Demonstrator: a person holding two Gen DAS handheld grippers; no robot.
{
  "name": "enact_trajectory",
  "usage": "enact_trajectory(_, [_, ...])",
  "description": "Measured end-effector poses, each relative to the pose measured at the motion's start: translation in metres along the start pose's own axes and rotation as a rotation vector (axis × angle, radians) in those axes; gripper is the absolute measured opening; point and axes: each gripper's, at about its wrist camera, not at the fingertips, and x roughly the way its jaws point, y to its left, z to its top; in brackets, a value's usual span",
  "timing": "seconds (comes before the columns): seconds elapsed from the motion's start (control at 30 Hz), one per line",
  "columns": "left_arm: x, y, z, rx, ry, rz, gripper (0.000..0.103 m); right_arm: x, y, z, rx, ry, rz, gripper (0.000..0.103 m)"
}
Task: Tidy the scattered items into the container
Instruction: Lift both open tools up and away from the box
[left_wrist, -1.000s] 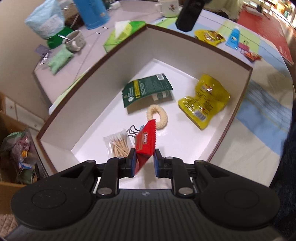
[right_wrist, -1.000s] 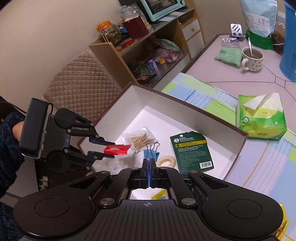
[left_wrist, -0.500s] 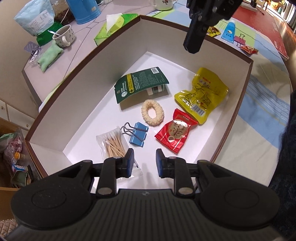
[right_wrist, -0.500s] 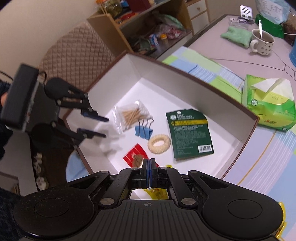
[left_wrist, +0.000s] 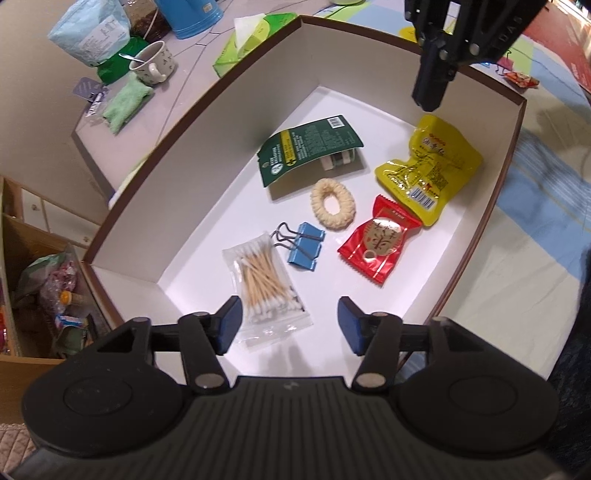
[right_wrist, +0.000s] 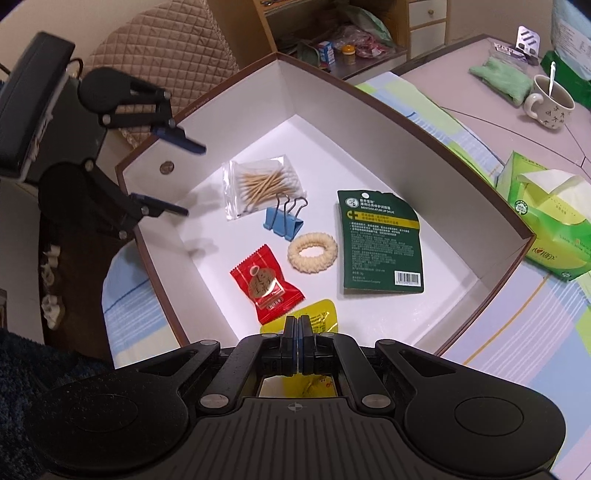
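The white box with brown rim (left_wrist: 192, 122) (right_wrist: 406, 110) holds a red snack packet (left_wrist: 378, 240) (right_wrist: 266, 284), a yellow pouch (left_wrist: 430, 166) (right_wrist: 314, 319), a cream ring (left_wrist: 332, 205) (right_wrist: 312, 253), a blue binder clip (left_wrist: 304, 245) (right_wrist: 282, 221), a cotton swab bag (left_wrist: 264, 282) (right_wrist: 260, 182) and a green card pack (left_wrist: 308, 147) (right_wrist: 382, 240). My left gripper (left_wrist: 290, 325) (right_wrist: 184, 177) hangs open and empty over the box's near end. My right gripper (right_wrist: 297, 345) (left_wrist: 430, 92) is shut with nothing in it, above the yellow pouch.
Outside the box on the striped cloth lie a green tissue pack (right_wrist: 546, 218) (left_wrist: 251, 40) and a small red packet (left_wrist: 521, 78). A mug (right_wrist: 550, 105) (left_wrist: 153, 66) and green cloth (right_wrist: 506, 79) sit on the side table. A wooden shelf (right_wrist: 332, 40) stands beyond.
My left gripper let go of the red snack packet, which now lies flat on the box floor, and its jaws spread wide. The right gripper moved in over the box, still shut.
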Motion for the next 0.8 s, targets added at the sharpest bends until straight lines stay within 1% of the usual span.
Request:
enact_trajectory(0.07, [-0.003, 0.000, -0.001, -0.004, 0.000, 0.010, 0.058, -0.002, 0.002, -0.002, -0.002, -0.002, -0.003, 0.000])
enact_trajectory(0.23, [-0.011, -0.002, -0.003, -0.021, -0.005, 0.039, 0.065, -0.007, 0.006, -0.005, -0.006, -0.017, -0.018, 0.000])
enact_trajectory(0.27, [-0.013, -0.002, -0.004, -0.024, -0.007, 0.045, 0.066, -0.009, 0.006, -0.006, -0.006, -0.023, -0.020, 0.006])
enact_trajectory(0.3, [-0.015, -0.003, -0.004, -0.027, -0.009, 0.050, 0.066, -0.012, 0.008, -0.007, -0.006, -0.037, -0.038, 0.054])
enact_trajectory(0.33, [-0.018, -0.003, -0.005, -0.030, -0.011, 0.055, 0.067, -0.014, 0.010, -0.009, -0.010, -0.058, -0.056, 0.091])
enact_trajectory(0.37, [-0.020, -0.004, -0.005, -0.034, -0.013, 0.062, 0.067, -0.018, 0.014, -0.012, -0.032, -0.108, -0.077, 0.103])
enact_trajectory(0.4, [-0.023, -0.005, -0.006, -0.038, -0.014, 0.069, 0.068, -0.018, 0.018, -0.012, -0.054, -0.118, -0.083, 0.103])
enact_trajectory(0.5, [-0.030, -0.007, -0.008, -0.053, -0.019, 0.090, 0.072, -0.014, 0.022, -0.013, -0.045, -0.127, -0.076, 0.103])
enact_trajectory(0.63, [-0.040, -0.011, -0.011, -0.073, -0.026, 0.119, 0.074, -0.010, 0.026, -0.016, -0.035, -0.152, -0.088, 0.103])
enact_trajectory(0.8, [-0.055, -0.021, -0.015, -0.087, -0.031, 0.159, 0.081, -0.011, 0.029, -0.024, -0.012, -0.190, -0.086, 0.103])
